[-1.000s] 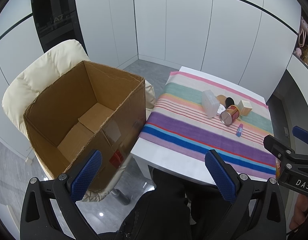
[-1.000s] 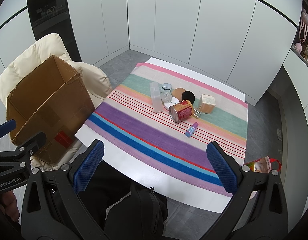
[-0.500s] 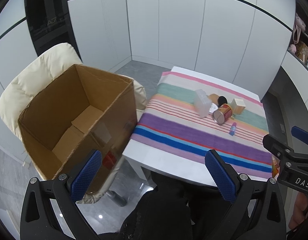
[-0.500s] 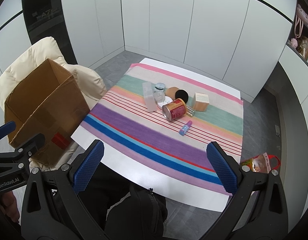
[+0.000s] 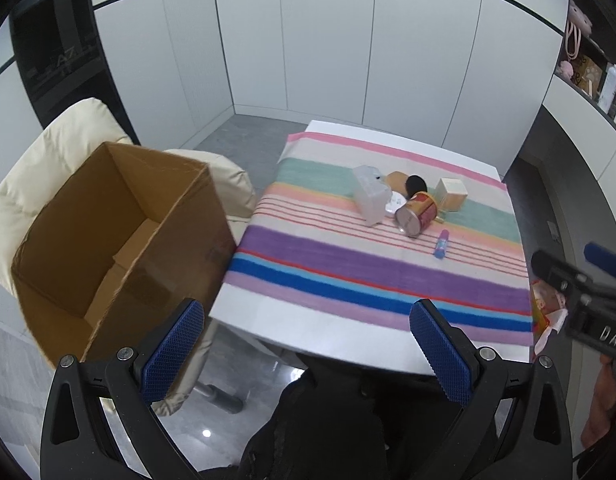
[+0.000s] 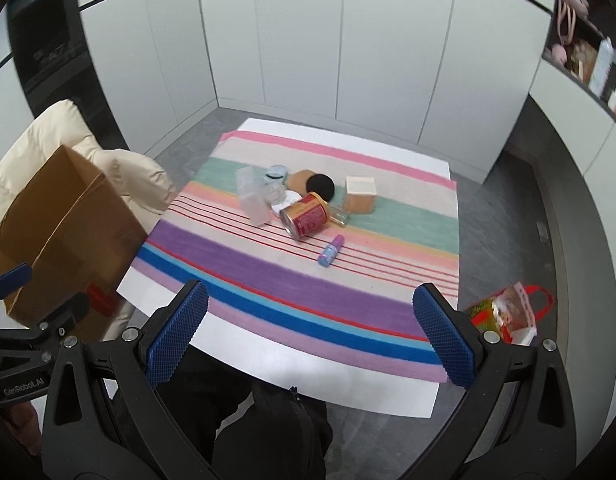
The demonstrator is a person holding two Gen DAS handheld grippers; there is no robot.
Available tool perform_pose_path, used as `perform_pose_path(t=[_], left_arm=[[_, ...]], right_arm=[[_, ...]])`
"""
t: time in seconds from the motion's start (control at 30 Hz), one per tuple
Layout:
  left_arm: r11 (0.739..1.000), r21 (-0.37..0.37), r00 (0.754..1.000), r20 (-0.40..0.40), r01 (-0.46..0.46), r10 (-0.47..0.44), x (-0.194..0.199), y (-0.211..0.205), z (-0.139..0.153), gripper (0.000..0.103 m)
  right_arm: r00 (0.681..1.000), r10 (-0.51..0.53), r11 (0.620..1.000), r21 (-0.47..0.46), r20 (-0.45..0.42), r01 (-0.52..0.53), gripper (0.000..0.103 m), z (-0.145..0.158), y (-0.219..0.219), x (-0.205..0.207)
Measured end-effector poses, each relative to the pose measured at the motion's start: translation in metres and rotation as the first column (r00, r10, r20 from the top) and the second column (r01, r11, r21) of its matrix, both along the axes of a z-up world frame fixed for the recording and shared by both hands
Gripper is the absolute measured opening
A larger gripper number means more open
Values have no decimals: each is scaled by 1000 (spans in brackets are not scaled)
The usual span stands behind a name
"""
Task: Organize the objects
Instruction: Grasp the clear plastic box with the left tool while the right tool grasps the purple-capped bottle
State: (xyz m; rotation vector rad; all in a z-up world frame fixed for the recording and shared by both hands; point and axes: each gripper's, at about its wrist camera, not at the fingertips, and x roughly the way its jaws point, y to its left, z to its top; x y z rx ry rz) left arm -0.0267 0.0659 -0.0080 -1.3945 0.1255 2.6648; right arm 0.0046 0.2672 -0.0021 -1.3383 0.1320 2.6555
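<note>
A cluster of objects lies on the striped cloth: a red can on its side, a clear plastic box, a small glass jar, a brown container with a black lid, a tan cube box and a small blue-and-purple tube. In the left wrist view the can, clear box and tube show too. An open, empty cardboard box sits on a cream chair left of the table. My left gripper and right gripper are open, empty, held high before the table's near edge.
White cabinet walls surround the table. A red-handled bag lies on the floor right of the table. Shelves with items are at the far right. A dark appliance stands behind the chair. My legs are below the near edge.
Both grippers have drawn back and turned right, so the table and box appear smaller and shifted left. Nothing on the table has moved. Both grippers stay open.
</note>
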Motion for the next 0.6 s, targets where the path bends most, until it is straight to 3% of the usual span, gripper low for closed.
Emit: perform_pose_path(t=[0.17, 0.33, 0.6], left_arm=[[999, -29, 1000, -2, 28, -28, -21, 19, -5, 103], [997, -9, 996, 39, 77, -77, -45, 39, -18, 103], [989, -61, 988, 90, 133, -127, -76, 70, -51, 103]], right_arm=[[999, -21, 1000, 9, 37, 20, 103, -11, 16, -13], [997, -37, 999, -3, 64, 37, 103, -27, 31, -32], [993, -54, 998, -6, 107, 55, 103, -54, 45, -59]])
